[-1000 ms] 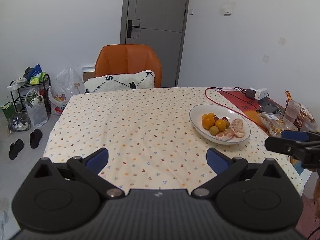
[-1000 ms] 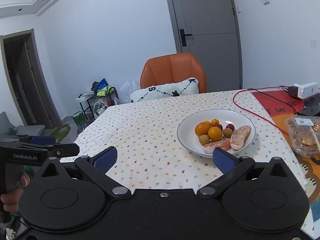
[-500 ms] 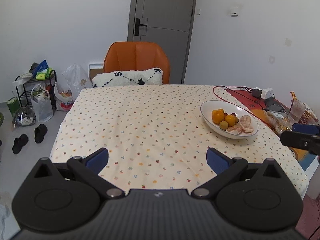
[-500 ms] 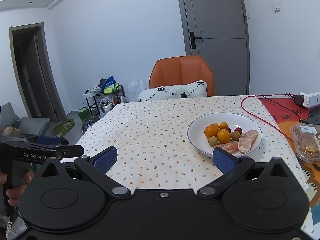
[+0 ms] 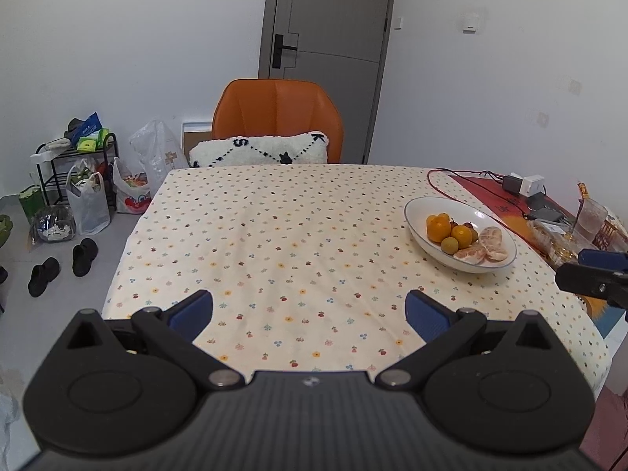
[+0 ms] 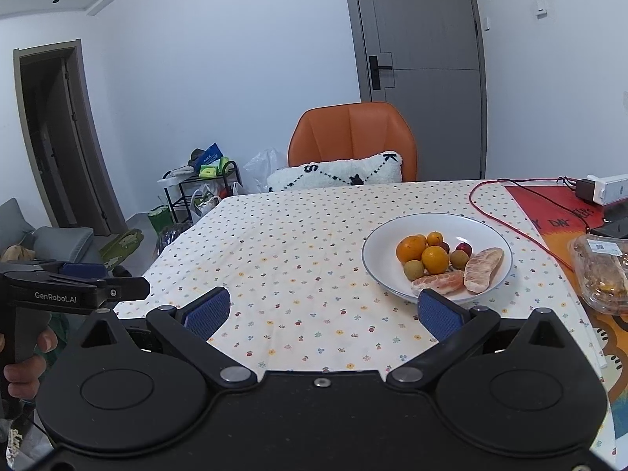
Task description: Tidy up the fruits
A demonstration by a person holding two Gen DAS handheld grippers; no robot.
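A white bowl (image 6: pixel 436 256) sits on the flower-print surface (image 6: pixel 298 267), on the side away from the orange chair (image 6: pixel 353 133). In the bowl lie oranges (image 6: pixel 435 259), small green fruits (image 6: pixel 413 269), a dark red fruit (image 6: pixel 463 247) and peeled pomelo segments (image 6: pixel 482 269). The left claw (image 5: pixel 309 310) and the right claw (image 6: pixel 321 312) both hang spread wide and empty over the surface, short of the bowl.
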